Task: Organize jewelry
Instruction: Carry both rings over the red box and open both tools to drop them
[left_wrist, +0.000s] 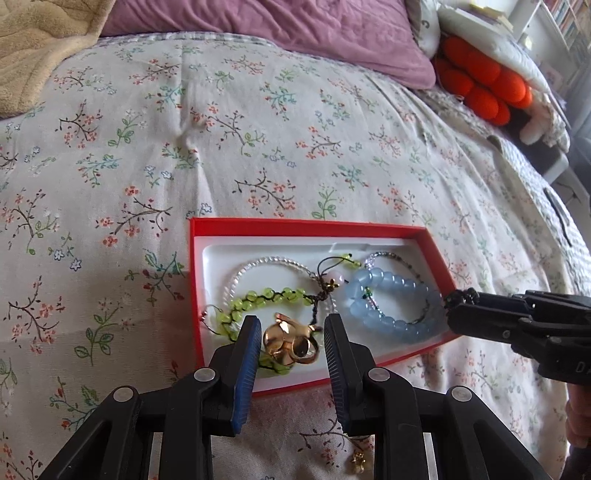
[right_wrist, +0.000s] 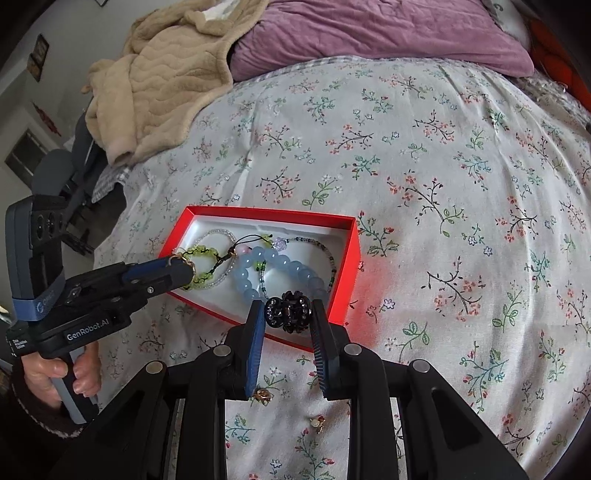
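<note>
A red box (left_wrist: 258, 225) with a white insert lies on the floral bedspread; it also shows in the right wrist view (right_wrist: 347, 258). Inside lie a green bead bracelet (left_wrist: 258, 299), a blue bead bracelet (left_wrist: 388, 295), a clear bead bracelet (left_wrist: 266, 264) and a thin bead chain (right_wrist: 325, 251). My left gripper (left_wrist: 291, 343) is shut on a gold clip (left_wrist: 290, 341) over the box's near edge. My right gripper (right_wrist: 288, 314) is shut on a black rhinestone hair claw (right_wrist: 288, 310) above the box's near right corner; it shows in the left wrist view (left_wrist: 461, 299).
Two small gold earrings (right_wrist: 263, 396) (right_wrist: 317, 421) lie on the bedspread in front of the box; one shows in the left wrist view (left_wrist: 360, 461). A beige blanket (right_wrist: 159, 85) and purple pillow (right_wrist: 369, 33) lie at the head of the bed. Orange cushions (left_wrist: 484, 77) sit at the right.
</note>
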